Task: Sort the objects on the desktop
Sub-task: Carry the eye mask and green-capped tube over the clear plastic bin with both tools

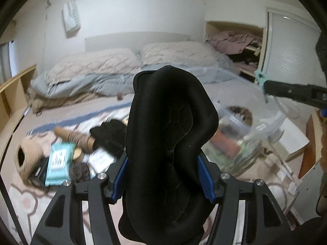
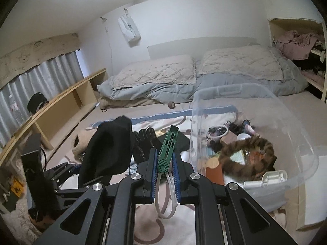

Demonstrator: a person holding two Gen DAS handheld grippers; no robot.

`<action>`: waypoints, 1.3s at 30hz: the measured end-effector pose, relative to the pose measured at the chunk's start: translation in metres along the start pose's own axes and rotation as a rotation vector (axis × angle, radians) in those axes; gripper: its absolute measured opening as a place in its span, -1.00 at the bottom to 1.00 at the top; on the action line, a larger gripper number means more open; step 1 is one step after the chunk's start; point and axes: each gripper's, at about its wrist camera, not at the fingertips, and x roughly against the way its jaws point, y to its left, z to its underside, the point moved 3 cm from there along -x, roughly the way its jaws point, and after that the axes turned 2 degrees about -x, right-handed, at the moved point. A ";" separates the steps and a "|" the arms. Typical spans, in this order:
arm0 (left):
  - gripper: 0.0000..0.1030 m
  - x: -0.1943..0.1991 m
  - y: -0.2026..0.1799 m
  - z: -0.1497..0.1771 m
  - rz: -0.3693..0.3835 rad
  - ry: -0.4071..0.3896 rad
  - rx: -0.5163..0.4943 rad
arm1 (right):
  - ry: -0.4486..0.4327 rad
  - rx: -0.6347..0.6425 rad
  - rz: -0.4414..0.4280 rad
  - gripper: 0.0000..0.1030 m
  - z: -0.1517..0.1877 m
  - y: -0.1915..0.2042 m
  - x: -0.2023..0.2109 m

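Note:
My left gripper (image 1: 163,180) is shut on a black padded mask (image 1: 169,134). The mask stands upright between the blue pads (image 1: 120,180) and fills the middle of the left wrist view. It also shows at the left of the right wrist view as a black padded mask (image 2: 108,149). My right gripper (image 2: 165,161) is shut on a green plastic clip (image 2: 166,153), with a white loop (image 2: 163,204) hanging below it. In the left wrist view the right gripper (image 1: 265,87) reaches in from the right edge. Both grippers are held up above the rug.
A clear plastic bin (image 2: 296,138) at right holds a furry brown ring (image 2: 245,159) and several small items. On the rug lie a twine ball (image 1: 26,155), a teal wipes pack (image 1: 59,161), a twine spool (image 1: 75,137) and black gloves (image 1: 110,136). Bedding (image 2: 155,81) lies behind, and a wooden shelf (image 2: 67,102) stands at left.

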 end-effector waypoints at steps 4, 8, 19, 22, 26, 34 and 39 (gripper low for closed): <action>0.19 0.001 -0.011 -0.022 0.031 -0.033 -0.010 | -0.010 -0.005 0.022 -0.70 -0.020 -0.005 0.004; 0.19 -0.001 -0.020 -0.045 0.063 -0.064 0.000 | -0.024 -0.029 0.072 -0.70 -0.038 -0.019 0.007; 0.19 -0.021 -0.030 -0.048 0.105 -0.054 -0.014 | 0.092 -0.224 0.270 -0.70 -0.045 -0.123 -0.025; 0.19 -0.026 -0.030 -0.044 0.098 -0.044 -0.017 | 0.187 -0.194 0.360 -0.70 -0.044 -0.141 -0.036; 0.19 -0.028 -0.028 -0.042 0.097 -0.041 -0.016 | 0.333 -0.131 0.475 -0.70 -0.040 -0.157 -0.050; 0.19 -0.028 -0.031 -0.063 0.135 -0.061 -0.004 | 0.494 -0.099 0.547 -0.70 -0.019 -0.179 -0.072; 0.19 -0.030 -0.045 -0.096 0.147 -0.084 -0.007 | 0.556 -0.057 0.556 -0.70 -0.012 -0.182 -0.081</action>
